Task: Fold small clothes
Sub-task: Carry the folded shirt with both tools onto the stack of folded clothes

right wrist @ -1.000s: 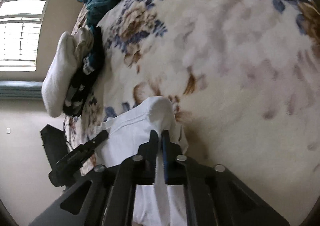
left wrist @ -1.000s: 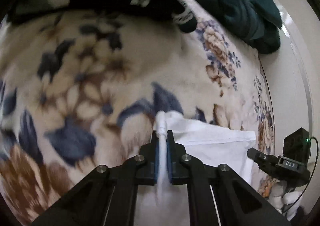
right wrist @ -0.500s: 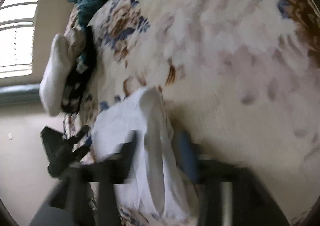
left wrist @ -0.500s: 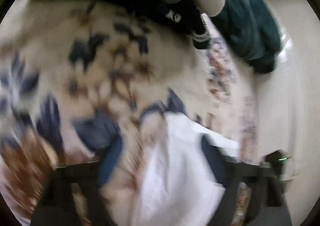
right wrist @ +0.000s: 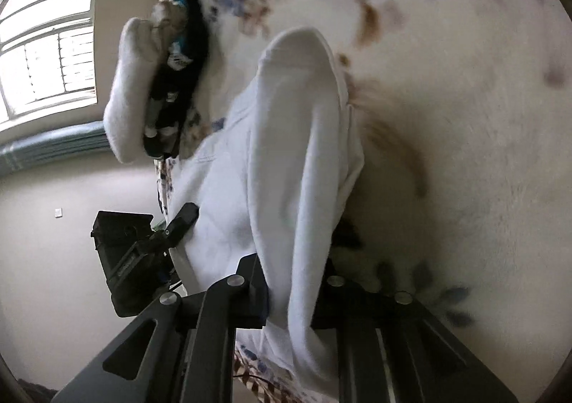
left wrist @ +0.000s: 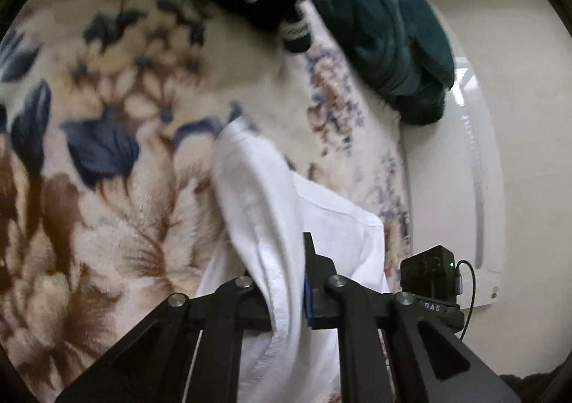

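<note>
In the left wrist view, the left gripper [left wrist: 291, 292] has its jaws closing with a thick fold of the white garment [left wrist: 271, 195] between them, and the rest of the cloth lies on the flowered blanket [left wrist: 118, 167] of the bed, with a dark green cloth [left wrist: 389, 28] far behind. In the right wrist view, the right gripper [right wrist: 291, 299] also has its jaws closing around a raised fold of the white garment [right wrist: 293, 138], while the left gripper [right wrist: 143, 253] is just beside the cloth's other edge and a white sock [right wrist: 128, 88] lies further back near the window [right wrist: 46, 45].

Right tongs [right wrist: 289, 292] closing around white garment [right wrist: 286, 153] on floral blanket [right wrist: 464, 117].
</note>
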